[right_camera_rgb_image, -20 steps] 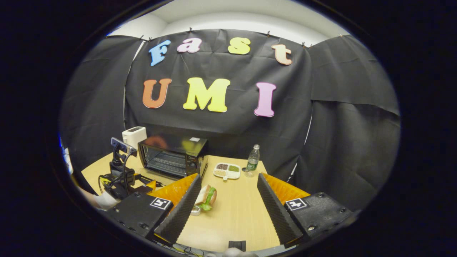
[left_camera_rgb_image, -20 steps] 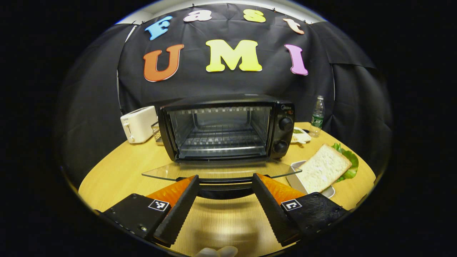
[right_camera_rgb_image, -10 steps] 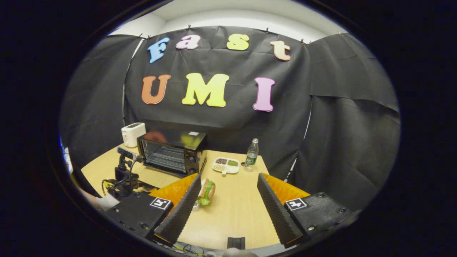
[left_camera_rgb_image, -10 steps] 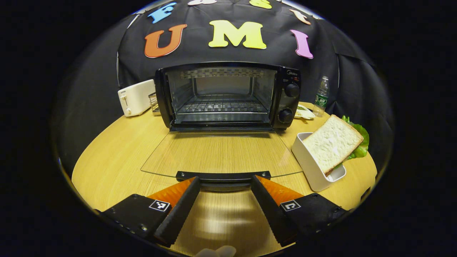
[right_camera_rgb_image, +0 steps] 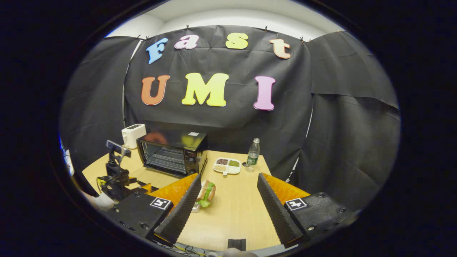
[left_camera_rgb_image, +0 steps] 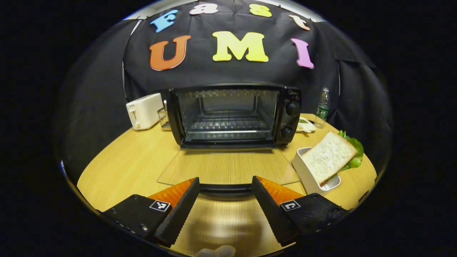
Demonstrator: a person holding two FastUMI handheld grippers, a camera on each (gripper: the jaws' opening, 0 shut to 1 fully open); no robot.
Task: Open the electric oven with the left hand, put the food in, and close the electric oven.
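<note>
With the oven [left_camera_rgb_image: 234, 116] door lying flat, my left hand-held gripper [left_camera_rgb_image: 225, 194], wide open and empty, sits just before its handle and could knock it. In the right gripper view, my right hand-held gripper [right_camera_rgb_image: 228, 200] gapes empty; the sandwich [right_camera_rgb_image: 206, 192], right of the oven, might slip from a loose pinch.

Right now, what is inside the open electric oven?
The electric oven holds a bare wire rack with no food on it. The sandwich sits outside in a white tray. Below the rack, the oven floor is hard to see.
</note>
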